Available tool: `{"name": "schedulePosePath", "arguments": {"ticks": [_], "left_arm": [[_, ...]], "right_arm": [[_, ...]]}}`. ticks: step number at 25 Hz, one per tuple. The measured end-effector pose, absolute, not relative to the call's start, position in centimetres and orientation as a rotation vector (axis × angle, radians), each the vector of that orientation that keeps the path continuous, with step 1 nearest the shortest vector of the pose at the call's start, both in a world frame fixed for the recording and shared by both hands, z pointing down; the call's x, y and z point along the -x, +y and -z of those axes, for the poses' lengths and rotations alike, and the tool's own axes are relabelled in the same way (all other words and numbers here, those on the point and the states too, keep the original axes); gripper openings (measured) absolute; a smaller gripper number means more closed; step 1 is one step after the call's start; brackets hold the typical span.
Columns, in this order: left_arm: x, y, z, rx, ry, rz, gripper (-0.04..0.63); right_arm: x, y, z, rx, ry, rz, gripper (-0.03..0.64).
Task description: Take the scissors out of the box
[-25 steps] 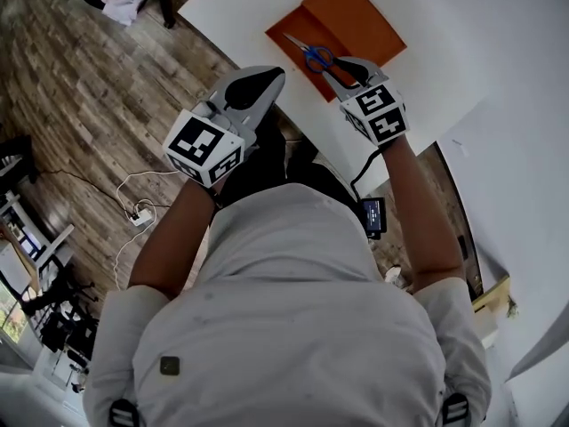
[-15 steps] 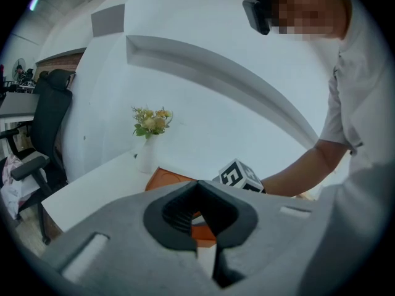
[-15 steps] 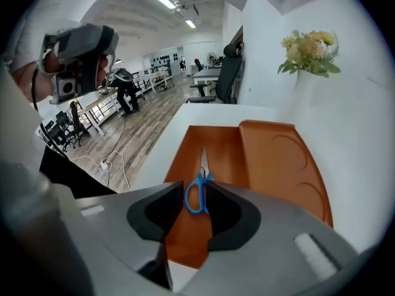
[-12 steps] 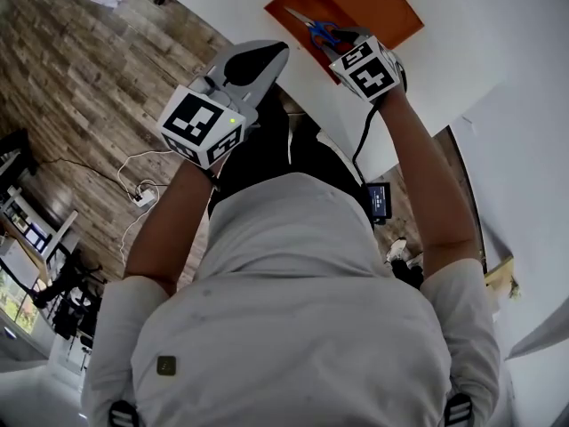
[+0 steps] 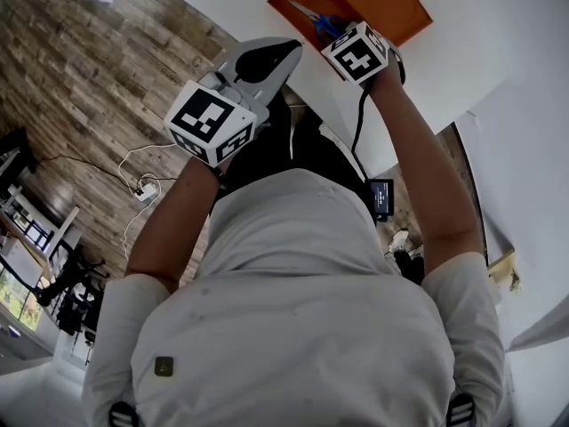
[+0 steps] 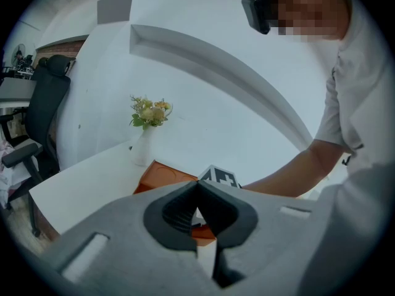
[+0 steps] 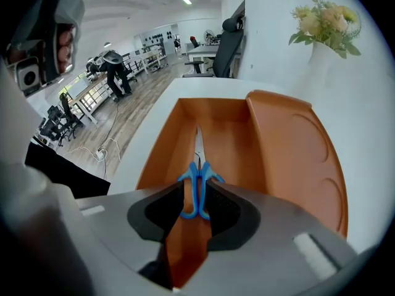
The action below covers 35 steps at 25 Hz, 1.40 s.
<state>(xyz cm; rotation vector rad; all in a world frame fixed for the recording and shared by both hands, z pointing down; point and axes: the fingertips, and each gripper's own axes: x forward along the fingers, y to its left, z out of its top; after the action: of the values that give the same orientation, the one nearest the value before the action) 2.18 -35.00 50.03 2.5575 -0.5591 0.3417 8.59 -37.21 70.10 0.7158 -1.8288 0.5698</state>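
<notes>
While our right tongs (image 7: 197, 209) pinch the scissors (image 7: 197, 187) by the blue handles, our left tongs (image 6: 197, 187) sit closed on nothing.
Blades point straight ahead of the right jaws, low inside the orange box (image 7: 228, 131); its open lid (image 7: 296, 150) lies to their right.

Wood-plank floor (image 5: 80, 69), white table (image 5: 498, 25) — office chair (image 6: 46, 97) beyond.
</notes>
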Motion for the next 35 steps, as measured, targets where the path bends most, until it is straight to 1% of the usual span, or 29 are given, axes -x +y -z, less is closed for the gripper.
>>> {"name": "schedulePosePath", "arguments": {"ticks": [10,13,16,26,35], "left_arm": [[-1.6,-34.7,-51.0,-2.530,-0.536,-0.350,0.003],[-1.5,-34.8,-51.2,-2.523,-0.542,-0.348,0.003],[-1.5,-34.5,-51.4,-2.522,-0.535,-0.350,0.003],[-1.7,-34.0,-51.0,-2.539,-0.544,-0.342,0.003],[-1.9,-32.8,-49.2,-2.553,-0.584,-0.325,0.004]], "right_arm": [[-9.1,-37.2,-71.9,-0.745,-1.747,-0.608,0.135],[-9.0,-37.5,-71.6,-0.755,-1.752,-0.618,0.127],[-9.0,-37.8,-71.5,-0.769,-1.750,-0.636,0.100],[-8.6,-38.0,-71.6,-0.800,-1.797,-0.650,0.092],[-9.4,-36.7,-68.9,-0.815,-1.828,-0.646,0.092]]}}
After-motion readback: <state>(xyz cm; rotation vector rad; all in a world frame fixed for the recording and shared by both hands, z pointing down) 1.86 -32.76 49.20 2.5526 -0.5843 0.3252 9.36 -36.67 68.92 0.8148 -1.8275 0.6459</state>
